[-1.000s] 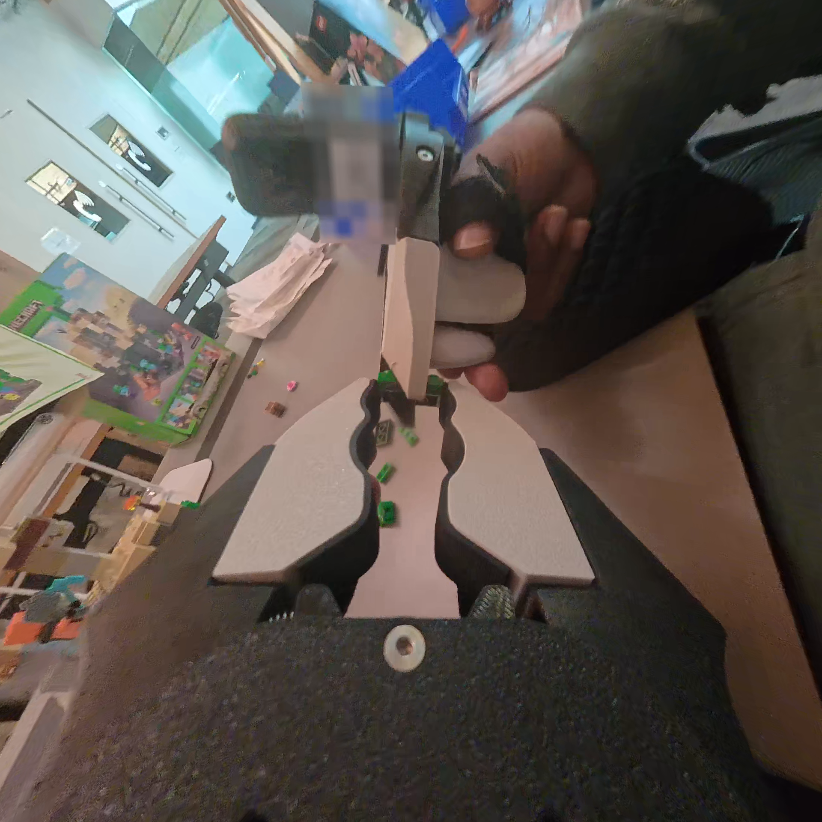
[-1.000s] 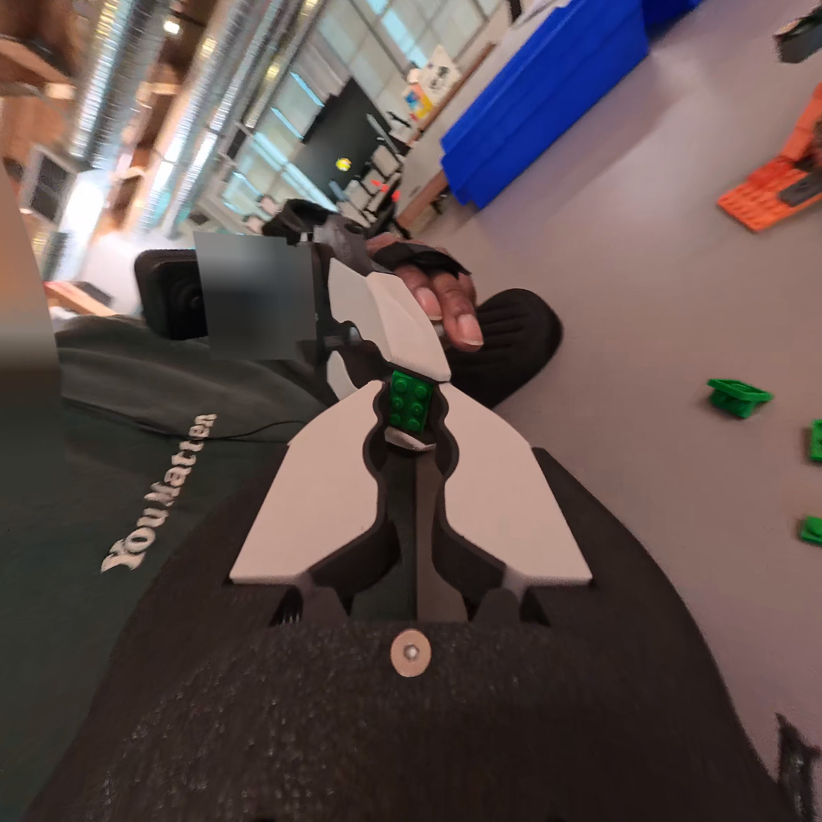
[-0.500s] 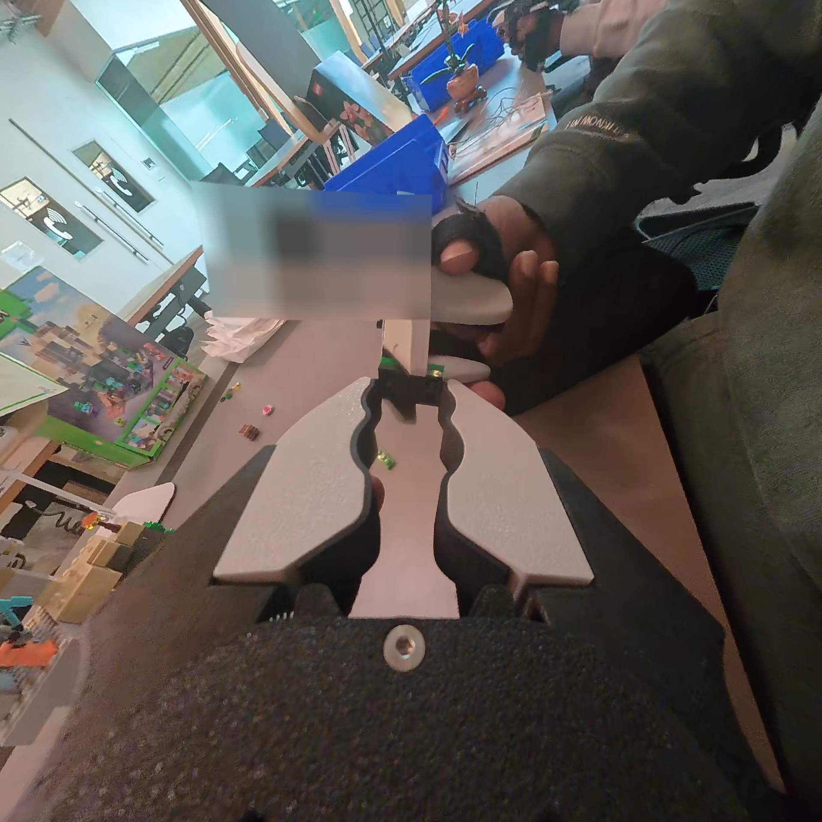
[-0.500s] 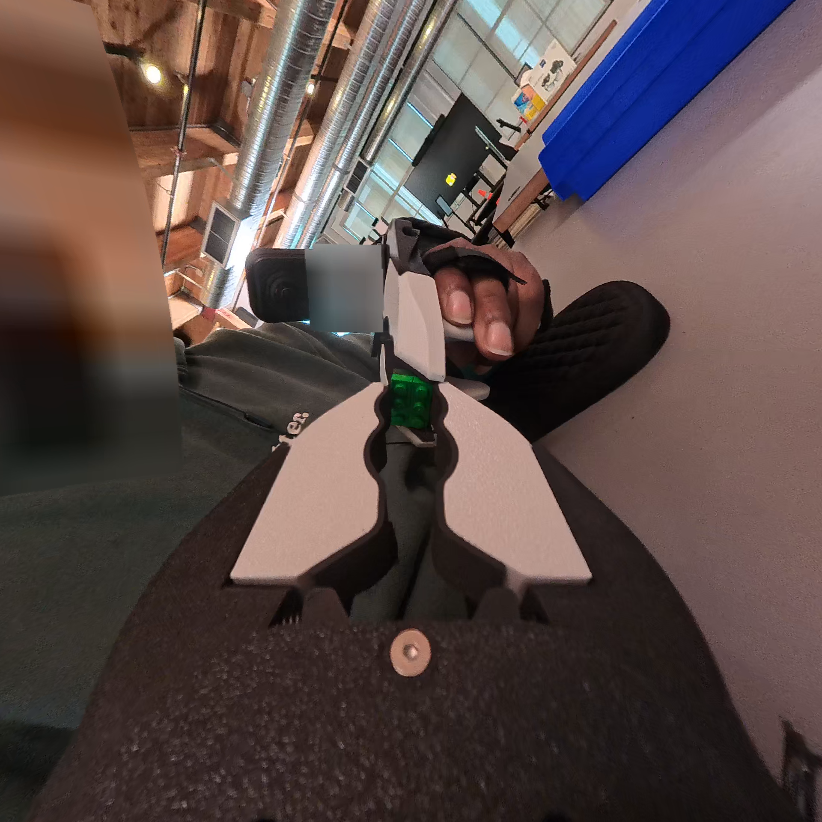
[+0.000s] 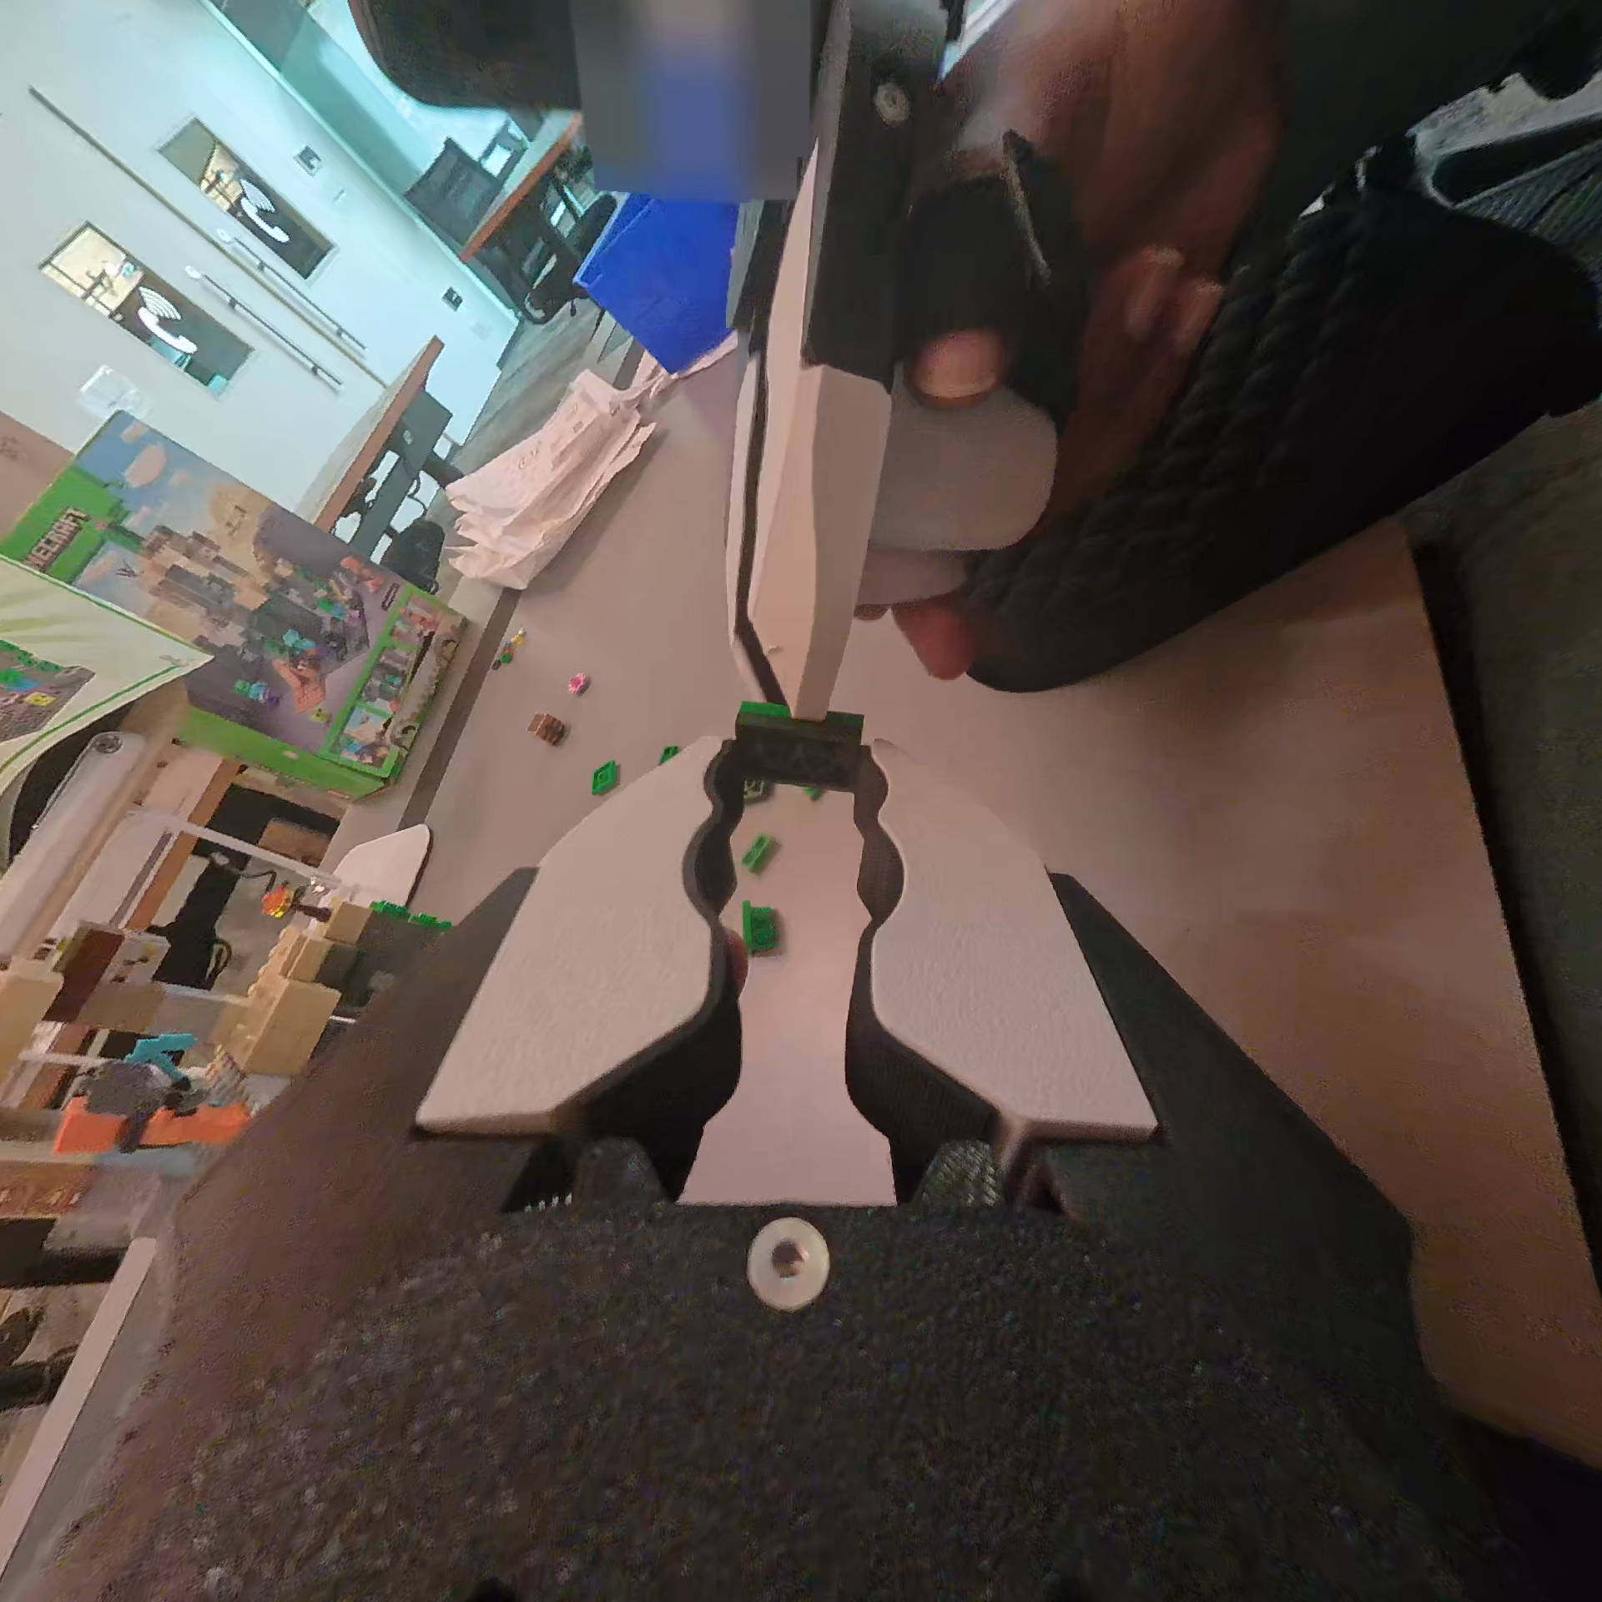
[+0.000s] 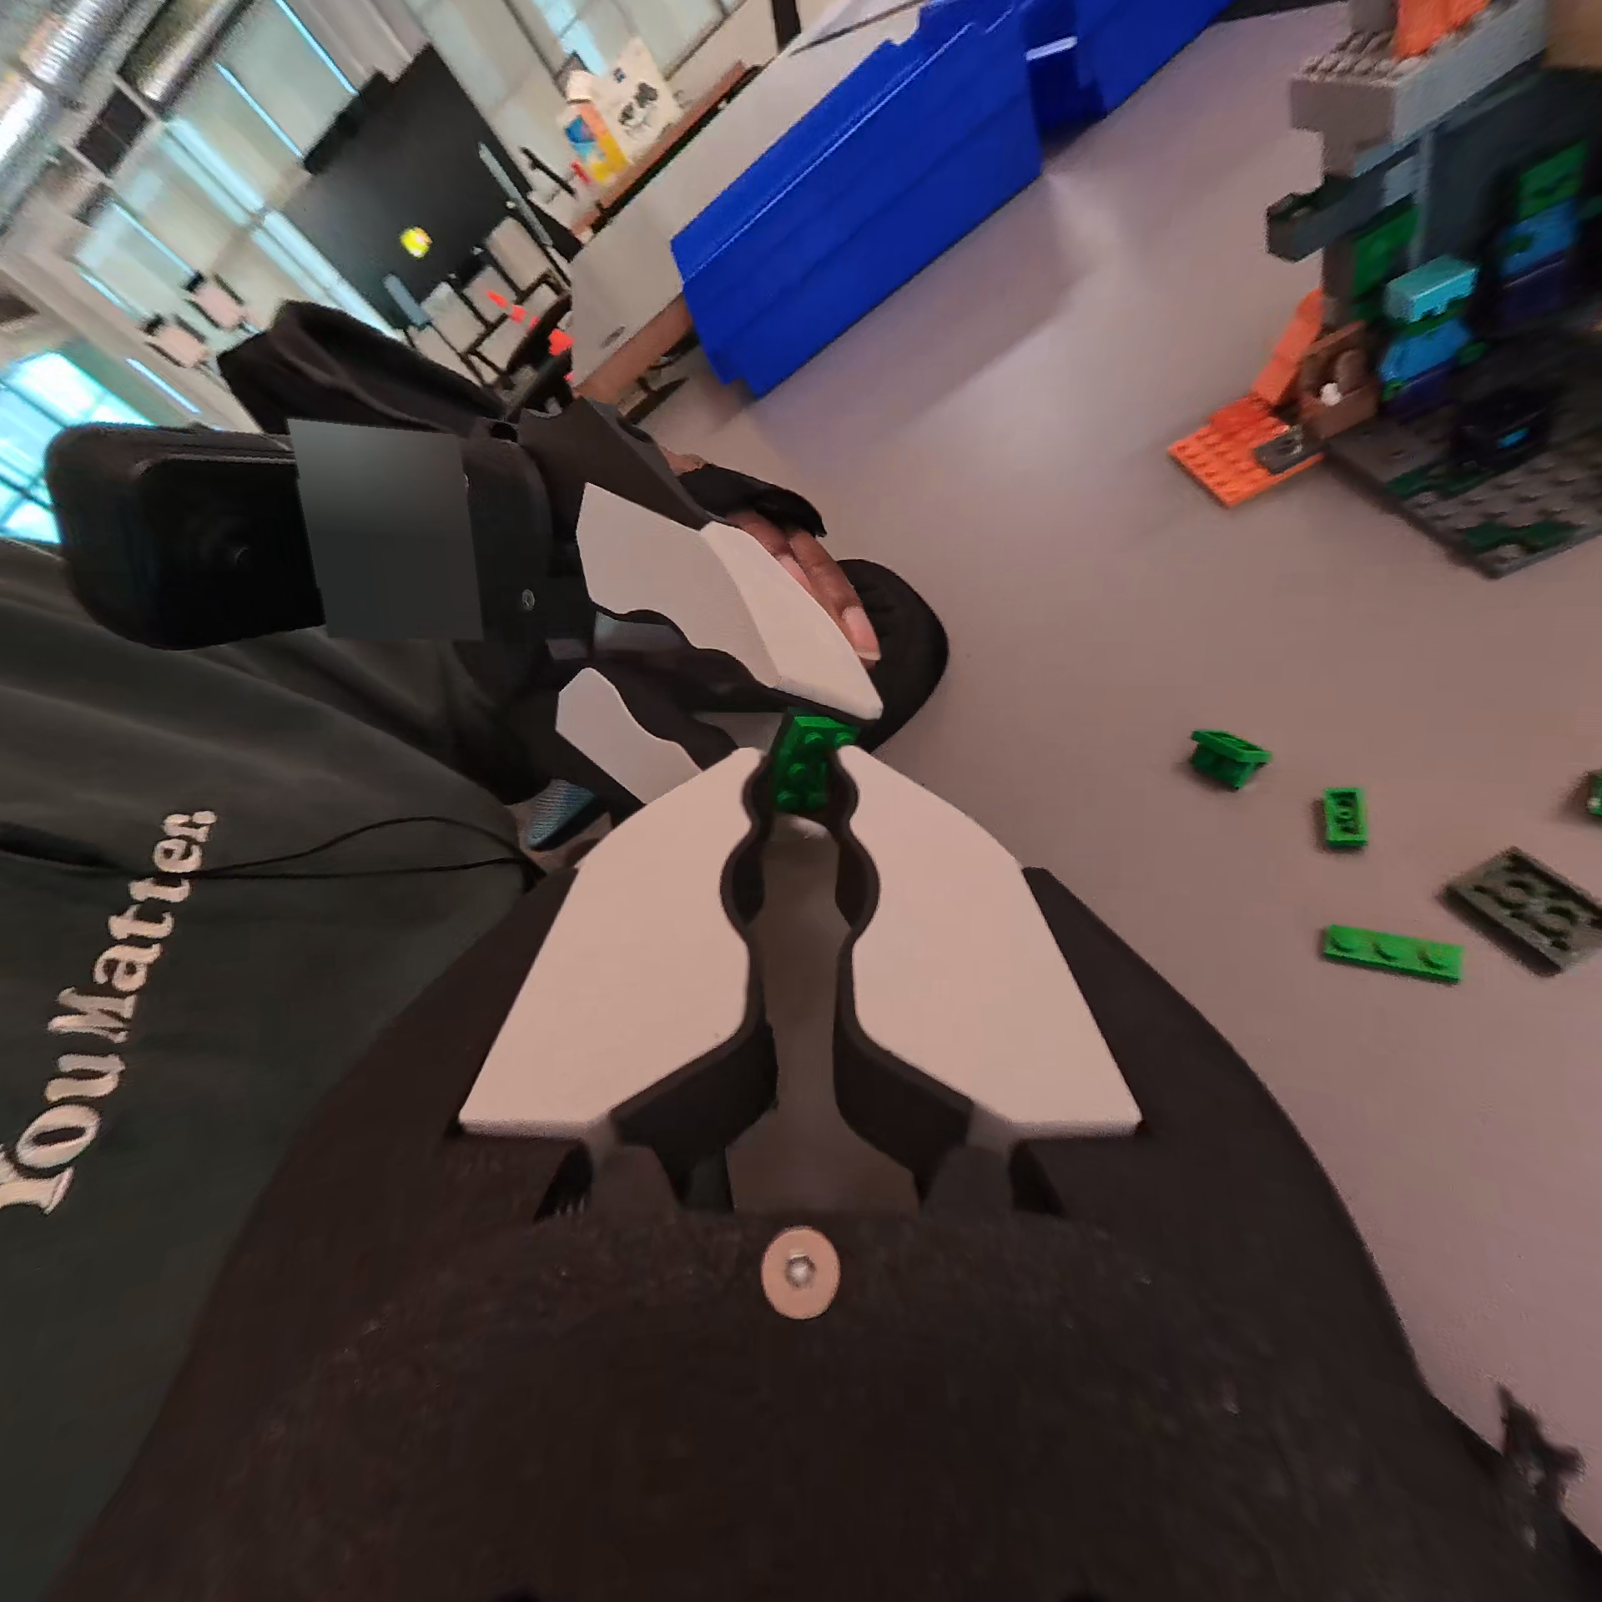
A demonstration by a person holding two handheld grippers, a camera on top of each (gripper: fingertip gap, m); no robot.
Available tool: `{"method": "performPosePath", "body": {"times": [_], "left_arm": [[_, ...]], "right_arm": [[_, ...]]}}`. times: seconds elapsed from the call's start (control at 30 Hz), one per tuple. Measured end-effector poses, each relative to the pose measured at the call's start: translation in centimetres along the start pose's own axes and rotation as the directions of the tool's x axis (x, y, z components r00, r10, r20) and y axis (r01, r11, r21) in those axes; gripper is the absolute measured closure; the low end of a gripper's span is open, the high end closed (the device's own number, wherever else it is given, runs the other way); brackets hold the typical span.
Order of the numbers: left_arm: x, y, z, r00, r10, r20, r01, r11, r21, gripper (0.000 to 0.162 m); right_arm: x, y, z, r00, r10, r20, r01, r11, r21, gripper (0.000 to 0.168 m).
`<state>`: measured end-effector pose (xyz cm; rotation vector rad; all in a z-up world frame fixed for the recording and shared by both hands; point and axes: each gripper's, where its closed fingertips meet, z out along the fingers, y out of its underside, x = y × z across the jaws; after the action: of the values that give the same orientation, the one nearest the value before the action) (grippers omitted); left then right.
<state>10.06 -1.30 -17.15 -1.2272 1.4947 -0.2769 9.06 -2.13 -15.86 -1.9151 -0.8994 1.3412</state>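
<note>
Both views are lit evenly by bright daylight from large windows (image 6: pixel 130 217) far beyond the grippers, slightly blown out. The tabletop (image 5: pixel 1127 867) shows only soft, faint shadows. Wide-angle distortion bends the edges strongly. The black gripper bodies nearest the lens look grainy, and objects toward the frame borders smear with motion blur.

Green brick (image 6: pixel 810 767), blue bins (image 6: pixel 867 217)

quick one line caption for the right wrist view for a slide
Right gripper and left gripper meet at a green toy brick above a grey table strewn with loose green plates.
</note>
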Motion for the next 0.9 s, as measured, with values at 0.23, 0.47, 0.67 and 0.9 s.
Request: {"method": "performPosePath", "body": {"times": [0.23,0.47,0.67,0.9], "left_arm": [[0.2,0.6,0.3,1.0,0.023,0.008,-0.022,0.999,-0.035,0.137],[0.7,0.0,0.0,0.999,-0.024,-0.021,0.025,0.999,0.027,0.136],[-1.4,-1.0,-0.6,0.998,-0.052,0.032,0.05,0.997,0.058,0.137],[-0.2,-1.1,-0.3,0.972,-0.196,-0.126,0.205,0.977,0.06,0.137]], "right_arm": [[0.5,0.3,0.1,0.998,-0.003,-0.07,0.003,1.0,-0.003,0.162],[1.8,0.5,-0.3,0.988,-0.056,-0.145,0.058,0.998,0.014,0.168],[0.8,-1.0,-1.5,0.984,-0.112,-0.139,0.125,0.988,0.086,0.168],[-1.1,-1.2,-1.7,0.809,-0.545,-0.22,0.555,0.832,-0.021,0.141]]}}
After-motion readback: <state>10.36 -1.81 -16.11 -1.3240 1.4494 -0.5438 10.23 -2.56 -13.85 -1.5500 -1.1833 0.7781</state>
